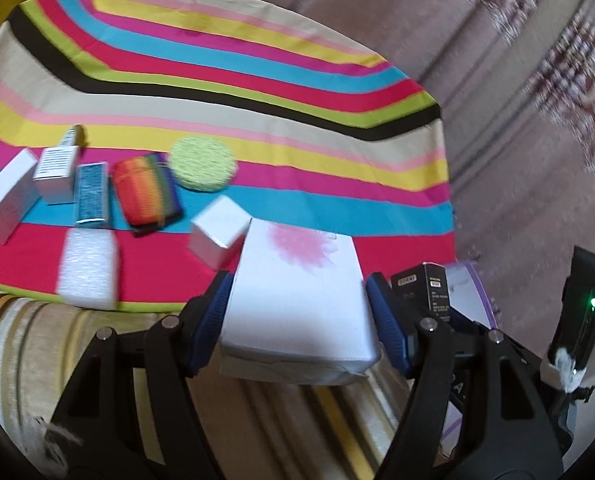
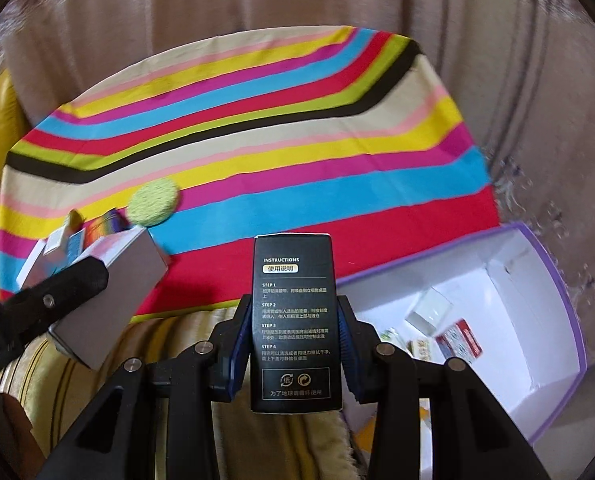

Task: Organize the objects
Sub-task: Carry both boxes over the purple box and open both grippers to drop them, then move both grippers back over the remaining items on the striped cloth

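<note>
My left gripper (image 1: pixel 297 296) is shut on a white box with a pink flower print (image 1: pixel 297 300), held above the near edge of the striped cloth (image 1: pixel 257 92). It also shows in the right wrist view (image 2: pixel 113 296), at the left. My right gripper (image 2: pixel 293 328) is shut on a black box with printed instructions (image 2: pixel 293 320), held upright just left of a purple-rimmed white storage box (image 2: pixel 497 300). The black box (image 1: pixel 421 288) shows beside the left gripper's right finger. Several small boxes (image 1: pixel 49 176), a rainbow-striped pouch (image 1: pixel 147 190) and a green round pad (image 1: pixel 201 164) lie on the cloth.
The storage box holds a few small cartons (image 2: pixel 457 340) and a small white box (image 2: pixel 429 308). A white foam piece (image 1: pixel 89 268) lies at the cloth's near edge. A small white cube box (image 1: pixel 217 232) sits behind the flower box. A striped beige rug (image 2: pixel 257 440) lies below.
</note>
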`<state>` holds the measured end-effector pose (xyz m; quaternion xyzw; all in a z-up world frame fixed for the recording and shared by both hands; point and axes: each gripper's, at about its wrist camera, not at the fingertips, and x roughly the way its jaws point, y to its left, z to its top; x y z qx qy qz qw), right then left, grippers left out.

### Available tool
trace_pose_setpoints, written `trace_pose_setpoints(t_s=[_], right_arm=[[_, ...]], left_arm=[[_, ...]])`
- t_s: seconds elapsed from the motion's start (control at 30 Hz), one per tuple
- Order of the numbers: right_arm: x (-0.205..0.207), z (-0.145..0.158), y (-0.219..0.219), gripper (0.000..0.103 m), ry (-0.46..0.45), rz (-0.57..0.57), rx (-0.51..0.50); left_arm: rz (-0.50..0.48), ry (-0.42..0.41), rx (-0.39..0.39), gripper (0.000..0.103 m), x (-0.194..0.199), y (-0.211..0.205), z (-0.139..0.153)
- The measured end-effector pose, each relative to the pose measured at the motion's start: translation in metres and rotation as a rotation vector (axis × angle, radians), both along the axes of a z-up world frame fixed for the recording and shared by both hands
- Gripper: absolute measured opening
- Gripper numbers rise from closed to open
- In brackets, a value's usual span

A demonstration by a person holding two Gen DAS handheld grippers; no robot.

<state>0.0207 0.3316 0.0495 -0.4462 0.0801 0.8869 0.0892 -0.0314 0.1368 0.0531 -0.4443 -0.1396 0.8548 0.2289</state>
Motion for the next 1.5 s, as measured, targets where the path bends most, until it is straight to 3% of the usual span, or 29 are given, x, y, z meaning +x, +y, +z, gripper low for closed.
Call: trace_pose_setpoints(t_s=[0.27, 0.83, 0.93, 1.0, 1.5], right_arm=[[0.019, -0.009, 0.037, 0.040, -0.028, -0.149, -0.050], [0.061, -0.032, 0.106, 0.042, -0.078, -0.483, -0.155], [0.067, -0.033, 0.112, 0.057, -0.080, -0.535, -0.163], [0.069, -0.034, 0.114, 0.065, -0.074, -0.547, -0.174], [0.059, -0.029, 0.102, 0.071, -0.057, -0.474, -0.159]], left_arm=[[-0.124, -0.009, -0.020, 0.071, 0.008, 0.044, -0.003], [-0.293, -0.051, 0.011, 0.071, 0.014, 0.091, -0.011], [-0.331, -0.070, 0.021, 0.074, 0.015, 0.097, -0.012], [-0.342, -0.076, 0.026, 0.079, 0.015, 0.099, -0.013], [-0.247, -0.137, 0.064, 0.080, 0.006, 0.071, -0.021]])
